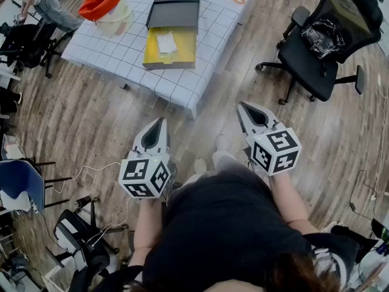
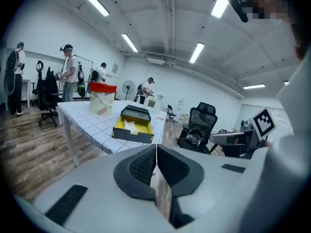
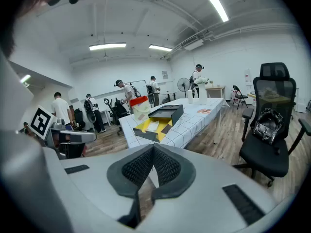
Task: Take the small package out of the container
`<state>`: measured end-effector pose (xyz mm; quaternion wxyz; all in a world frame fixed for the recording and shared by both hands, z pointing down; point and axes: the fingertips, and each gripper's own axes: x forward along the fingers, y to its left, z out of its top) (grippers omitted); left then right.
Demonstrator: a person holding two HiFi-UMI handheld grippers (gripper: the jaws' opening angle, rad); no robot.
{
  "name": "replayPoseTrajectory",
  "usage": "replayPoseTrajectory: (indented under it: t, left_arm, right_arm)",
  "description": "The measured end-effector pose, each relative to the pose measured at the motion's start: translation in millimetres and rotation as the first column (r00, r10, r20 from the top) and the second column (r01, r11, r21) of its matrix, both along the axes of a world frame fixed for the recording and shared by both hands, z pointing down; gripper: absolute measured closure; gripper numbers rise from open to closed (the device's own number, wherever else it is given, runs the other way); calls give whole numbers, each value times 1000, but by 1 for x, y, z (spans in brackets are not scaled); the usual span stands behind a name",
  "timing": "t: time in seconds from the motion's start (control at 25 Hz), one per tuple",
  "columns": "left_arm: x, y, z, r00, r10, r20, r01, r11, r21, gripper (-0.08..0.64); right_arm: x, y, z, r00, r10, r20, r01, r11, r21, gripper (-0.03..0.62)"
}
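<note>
Resting in yellow container (image 1: 183, 49), small package (image 1: 165, 41), left hand-held gripper (image 1: 161, 121) closed, right hand-held gripper (image 1: 241, 106) closed

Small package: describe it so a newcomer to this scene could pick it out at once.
On the table with the white checked cloth lies an open box, half dark, half yellow. The package is the flat white item in the yellow half, the only white thing in the box.
</note>
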<state>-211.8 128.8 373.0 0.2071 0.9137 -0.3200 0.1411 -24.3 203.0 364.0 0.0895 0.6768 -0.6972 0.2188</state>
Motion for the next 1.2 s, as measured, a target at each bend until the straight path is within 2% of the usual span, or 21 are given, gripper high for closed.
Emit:
replayPoseTrajectory:
  t: [0.24,0.4,0.84,1.04,1.2]
  left_arm:
    - [5,2,-1,1000,-5,5,5,1000,6,528]
    - [16,-5,-2,1000,-23,4,23,1000,2,528]
    - [70,-48,-2,996,-85,7,85,996,14,528]
    - [101,-64,-2,994,-103,46,102,994,32,528]
    - [117,-71,3,988,-95,120,88,994,65,528]
  right_arm:
    - [2,2,-1,999,-30,42,30,1000,1,577]
    - [10,-6,2,997,-64,38,64,998,-16,577]
    - [64,-53,2,991,-132,36,132,991,-8,577]
    - [92,-67,8,986,-157,51,158,987,-17,577]
    - [102,-77,15,980,-193,47,194,981,-26,577]
